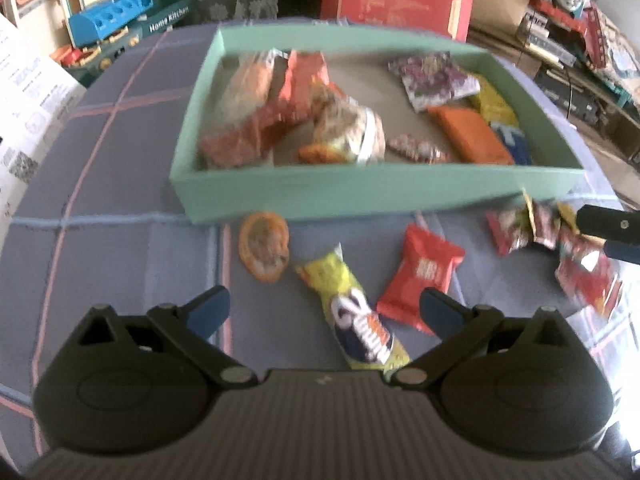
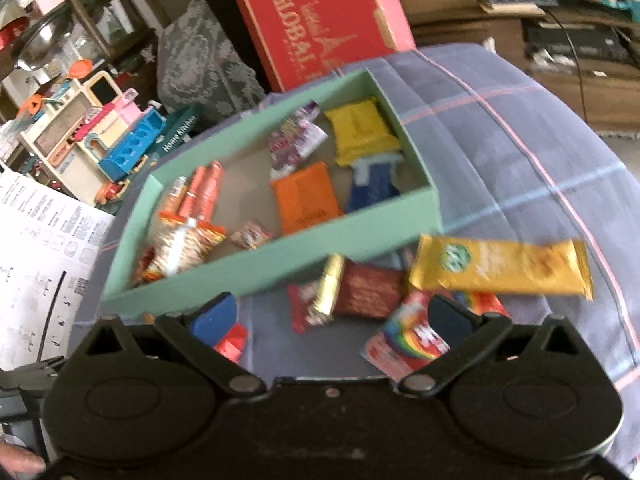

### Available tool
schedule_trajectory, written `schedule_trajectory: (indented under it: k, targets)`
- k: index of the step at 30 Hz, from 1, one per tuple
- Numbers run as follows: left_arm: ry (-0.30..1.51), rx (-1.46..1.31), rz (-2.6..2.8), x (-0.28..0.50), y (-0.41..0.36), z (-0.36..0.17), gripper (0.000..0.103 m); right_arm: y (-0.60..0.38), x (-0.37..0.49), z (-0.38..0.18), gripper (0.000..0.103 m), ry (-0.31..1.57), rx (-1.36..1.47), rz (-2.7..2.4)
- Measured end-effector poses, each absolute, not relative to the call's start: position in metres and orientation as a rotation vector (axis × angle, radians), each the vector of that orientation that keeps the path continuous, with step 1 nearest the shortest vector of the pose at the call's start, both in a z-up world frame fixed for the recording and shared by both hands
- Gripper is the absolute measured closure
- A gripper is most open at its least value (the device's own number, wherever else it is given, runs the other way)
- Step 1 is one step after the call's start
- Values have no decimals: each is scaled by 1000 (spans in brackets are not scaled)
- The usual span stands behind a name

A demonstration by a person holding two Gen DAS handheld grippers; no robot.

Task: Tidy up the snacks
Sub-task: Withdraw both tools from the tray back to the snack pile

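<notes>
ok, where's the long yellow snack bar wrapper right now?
In the right wrist view, the long yellow snack bar wrapper lies on the blue plaid cloth, just outside the green box's near right corner, beyond the open right gripper.

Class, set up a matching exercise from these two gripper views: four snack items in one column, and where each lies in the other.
1. orange flat packet
2. long yellow bar
3. yellow-and-blue packet
4. rainbow packet

A. between the left gripper's fingers
B. inside the green box
C. outside the box, beside its right corner
D. by the right gripper's right finger

Pairs: 1-B, 2-C, 3-A, 4-D
</notes>
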State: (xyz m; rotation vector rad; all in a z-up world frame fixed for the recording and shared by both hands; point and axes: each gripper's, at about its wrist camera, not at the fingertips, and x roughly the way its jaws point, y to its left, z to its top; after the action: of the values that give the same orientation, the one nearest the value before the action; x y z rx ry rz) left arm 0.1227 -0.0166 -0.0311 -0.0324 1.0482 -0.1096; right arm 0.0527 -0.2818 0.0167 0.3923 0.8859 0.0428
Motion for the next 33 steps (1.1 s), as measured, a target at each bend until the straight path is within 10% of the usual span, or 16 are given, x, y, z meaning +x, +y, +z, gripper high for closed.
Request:
schedule_trajectory:
  k: [12, 33]
  targets:
    - [1053, -26, -189, 124, -38, -50, 32, -329, 45, 11, 0, 838, 376, -59]
    - [1017, 42, -262, 131, -55, -55, 27, -349, 77, -25, 0, 982, 437, 54]
